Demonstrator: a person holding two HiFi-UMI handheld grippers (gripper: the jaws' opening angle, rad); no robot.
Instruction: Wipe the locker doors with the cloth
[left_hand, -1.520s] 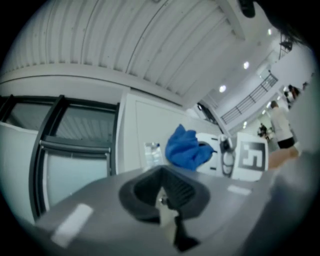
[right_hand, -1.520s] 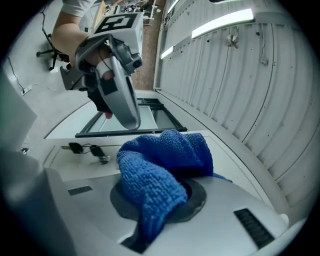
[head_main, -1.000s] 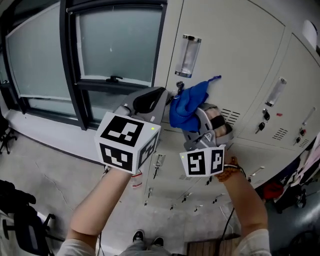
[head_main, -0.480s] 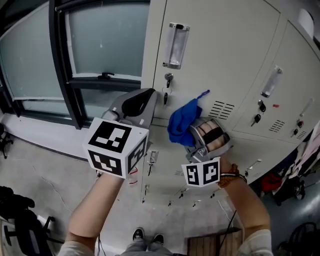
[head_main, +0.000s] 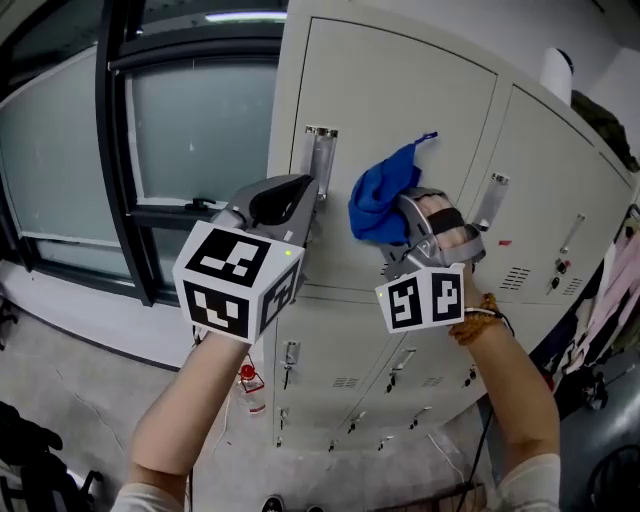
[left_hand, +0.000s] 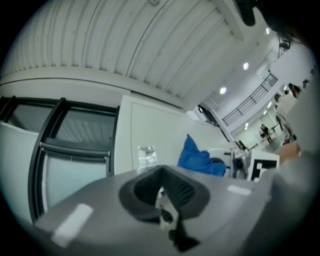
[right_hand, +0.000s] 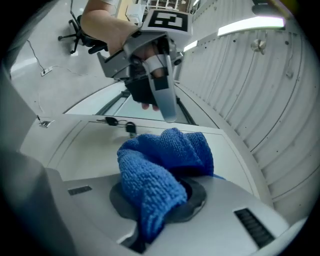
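Note:
A bunched blue cloth (head_main: 383, 205) is pinched in my right gripper (head_main: 402, 218), which is shut on it and holds it against the beige upper locker door (head_main: 400, 110), just right of the clear label holder (head_main: 320, 160). In the right gripper view the cloth (right_hand: 160, 170) spills out over the right gripper (right_hand: 161, 200) and hides the jaw tips. My left gripper (head_main: 283, 200) hovers left of the cloth, near the label holder, shut and holding nothing. From the left gripper view, that left gripper (left_hand: 161, 192) faces the door, with the cloth (left_hand: 200, 159) to its right.
A dark-framed window (head_main: 190, 130) adjoins the lockers on the left. Another locker door (head_main: 560, 190) stands to the right, with smaller doors (head_main: 340, 370) below. Keys (right_hand: 120, 122) hang in a lock. A red tag (head_main: 247, 373) dangles low; clothing (head_main: 615, 300) hangs far right.
The right gripper carried the cloth down past the lock, then up the door to beside the label holder. The left gripper rose alongside. The head view tilted upward.

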